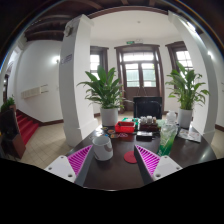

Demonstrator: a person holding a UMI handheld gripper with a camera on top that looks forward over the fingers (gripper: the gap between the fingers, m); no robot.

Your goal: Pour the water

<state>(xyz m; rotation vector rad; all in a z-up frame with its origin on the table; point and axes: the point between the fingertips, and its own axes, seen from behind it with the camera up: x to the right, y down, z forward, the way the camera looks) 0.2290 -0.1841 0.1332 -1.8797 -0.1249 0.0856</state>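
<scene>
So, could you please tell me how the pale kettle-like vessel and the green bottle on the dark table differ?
The pale vessel is squat and whitish-grey, while the green bottle is slimmer and translucent green with a light top. The vessel stands just ahead of the tongs' left finger; the bottle stands ahead of the right finger. Both are upright on the dark table, and neither is gripped: the tongs are open with nothing between the fingers.

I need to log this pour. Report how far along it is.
Done: nothing visible; the gripper is open and holds nothing. In hand: it faces the dark table, with the white kettle just ahead of the left finger and the clear bottle beyond the right finger. Left: grasping a vessel and pouring.
</scene>
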